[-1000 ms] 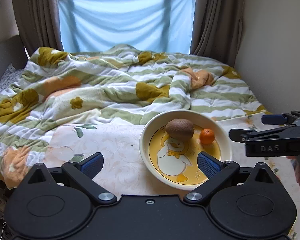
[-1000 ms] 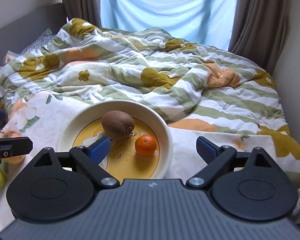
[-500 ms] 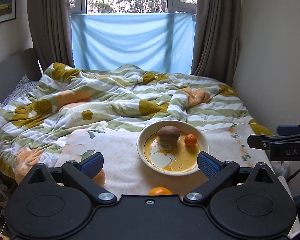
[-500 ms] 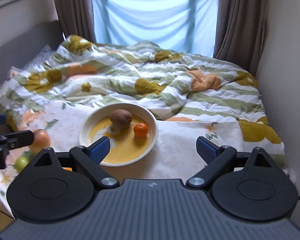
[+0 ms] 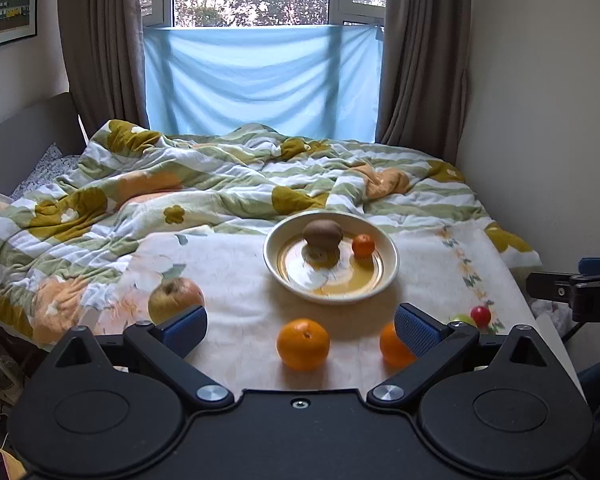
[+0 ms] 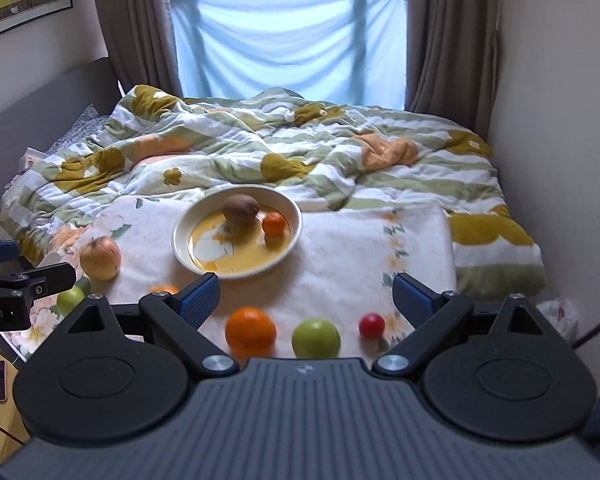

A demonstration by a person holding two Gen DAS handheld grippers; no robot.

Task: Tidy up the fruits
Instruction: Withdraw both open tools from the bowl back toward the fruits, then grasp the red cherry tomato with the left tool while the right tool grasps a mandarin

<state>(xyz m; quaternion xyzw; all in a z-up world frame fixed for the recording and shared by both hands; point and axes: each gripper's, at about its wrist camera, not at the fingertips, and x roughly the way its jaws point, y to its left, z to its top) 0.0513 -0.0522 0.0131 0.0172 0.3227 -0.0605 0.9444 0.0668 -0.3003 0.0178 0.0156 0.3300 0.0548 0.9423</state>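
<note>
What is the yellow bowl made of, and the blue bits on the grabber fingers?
The bowl looks like glazed ceramic, though it might be hard plastic: its cream rim and yellow inside are smooth and shiny, and the kiwi reflects in it. The blue pads on the left gripper look like rubber or soft plastic: matte, with a fine dotted grip texture.

Cream bowl (image 5: pixel 392 268), yellow inside. Brown kiwi (image 5: pixel 323 232), orange tangerine (image 5: pixel 363 245). Two oranges (image 5: pixel 303 344), green apple (image 6: pixel 315 337), small red fruit (image 6: pixel 371 325). Green-white striped quilt (image 5: pixel 204 188), mustard flowers. Pale blue curtain (image 5: pixel 260 80).
</note>
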